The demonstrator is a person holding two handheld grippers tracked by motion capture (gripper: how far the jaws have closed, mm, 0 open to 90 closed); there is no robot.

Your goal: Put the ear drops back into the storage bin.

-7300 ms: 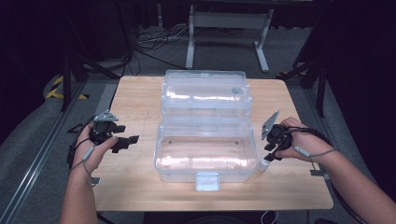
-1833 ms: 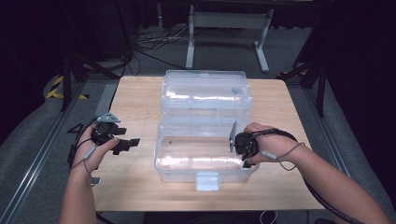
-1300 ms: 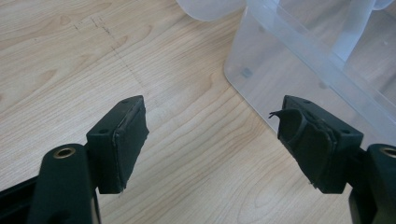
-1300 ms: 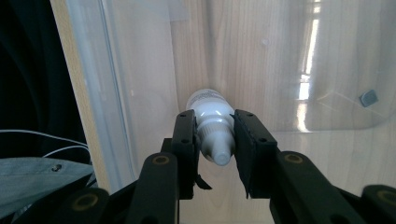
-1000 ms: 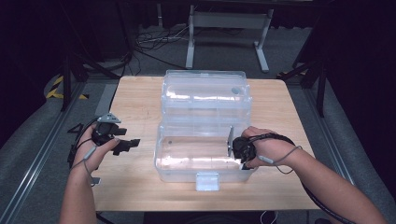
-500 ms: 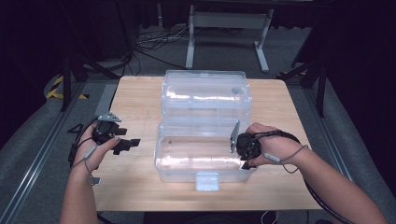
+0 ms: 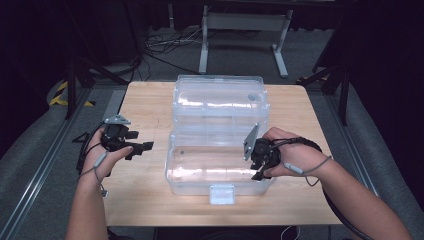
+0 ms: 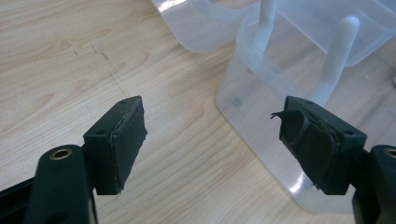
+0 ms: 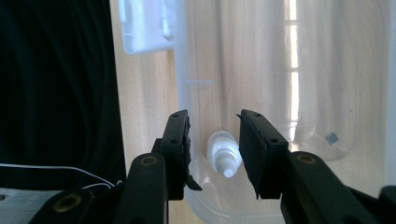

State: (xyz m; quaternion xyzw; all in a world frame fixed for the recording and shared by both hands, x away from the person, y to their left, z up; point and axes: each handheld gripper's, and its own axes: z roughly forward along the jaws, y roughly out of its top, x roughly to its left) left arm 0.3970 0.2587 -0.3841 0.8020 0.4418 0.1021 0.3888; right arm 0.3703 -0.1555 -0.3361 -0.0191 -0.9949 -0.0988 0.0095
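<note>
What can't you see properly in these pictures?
- Right gripper view: the small white bottle in the clear box; its lower part is hidden by the right gripper.
- High view: that bottle is hidden by the hand.
- Left gripper view: the box runs off the edge.

A light wooden worktop (image 7: 150,100) with visible grain stands on a grey carpeted floor (image 7: 45,165), and bright light from above glares off its surface. Beyond its far edge a grey metal stand (image 7: 242,22) with 2 legs rests on the floor, with a tangle of dark cables (image 7: 165,42) lying beside it, while black-and-yellow hazard tape (image 7: 62,92) marks the floor at the left. The surroundings past these are dark, with black frame legs (image 7: 75,75) at the left and right sides.
</note>
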